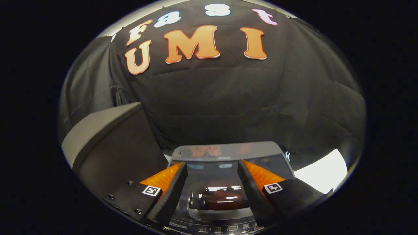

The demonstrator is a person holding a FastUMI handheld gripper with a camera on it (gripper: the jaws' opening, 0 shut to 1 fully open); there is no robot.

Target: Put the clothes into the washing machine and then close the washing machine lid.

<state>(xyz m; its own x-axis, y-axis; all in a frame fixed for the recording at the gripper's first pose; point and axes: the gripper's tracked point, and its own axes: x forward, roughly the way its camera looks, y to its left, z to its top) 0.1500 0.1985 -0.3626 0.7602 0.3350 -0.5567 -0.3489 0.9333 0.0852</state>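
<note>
Gripper view. The gripper [212, 182] hangs above a top-loading washing machine [228, 225], its two fingers [171, 189] spread wide with nothing between their ridged pads. The lid [225, 151] of the machine lies flat and shut: a dark glossy pane with a grey far edge, mirroring the booth's lights. It spans the gap between the fingers and runs on beyond them toward 12 o'clock. The control panel [225, 228] shows at 6 o'clock, nearest the camera. At 9 o'clock from the lid stands a grey slanted panel [107, 137]. At 3 o'clock lies a bright white surface [323, 173]. Whether clothes are inside cannot be told.
</note>
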